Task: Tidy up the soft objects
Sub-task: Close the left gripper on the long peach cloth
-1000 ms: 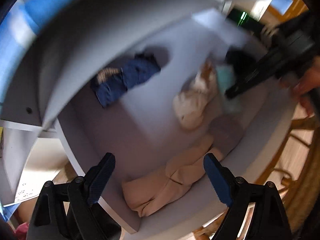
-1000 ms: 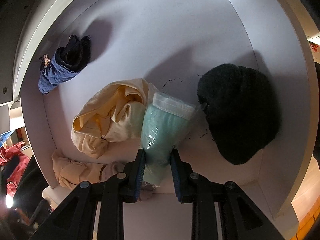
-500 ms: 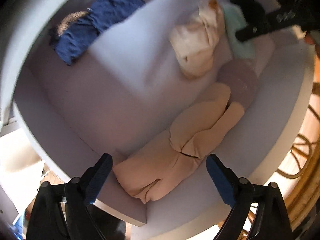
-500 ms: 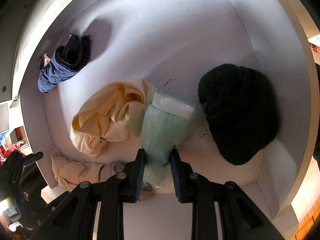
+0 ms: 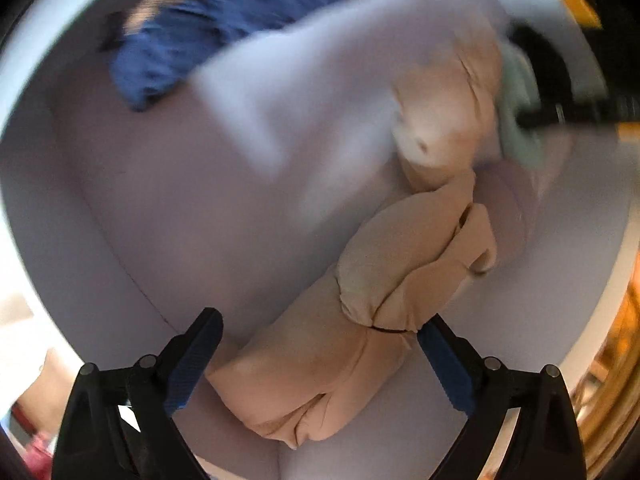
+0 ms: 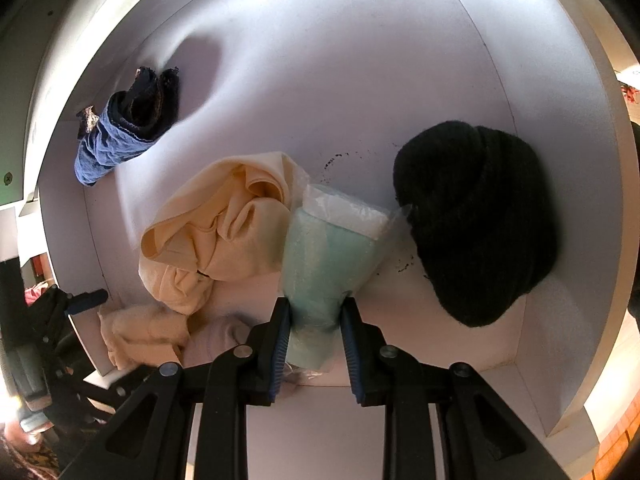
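A white shelf compartment (image 6: 328, 64) holds soft items. My right gripper (image 6: 314, 312) is shut on a mint-green cloth in a clear plastic bag (image 6: 326, 248). Left of the bag lies a crumpled cream garment (image 6: 224, 232); a black knit hat (image 6: 476, 220) sits to the right and a blue garment (image 6: 116, 140) at the back left. My left gripper (image 5: 320, 338) hangs over a beige folded garment (image 5: 352, 328) at the shelf's front corner. Its jaws are still opening and straddle the garment without pressing it. The left gripper (image 6: 86, 300) also shows at the left edge of the right wrist view.
The blue garment (image 5: 216, 36) and cream garment (image 5: 444, 116) appear blurred in the left wrist view, with the right gripper's black arm (image 5: 560, 92) at the right. The shelf's side wall (image 6: 560, 160) rises on the right. A wicker piece (image 5: 616, 360) stands beyond the shelf edge.
My left gripper has come down toward the beige garment, which now fills the space between its wider jaws. The right gripper and its bag have not moved.
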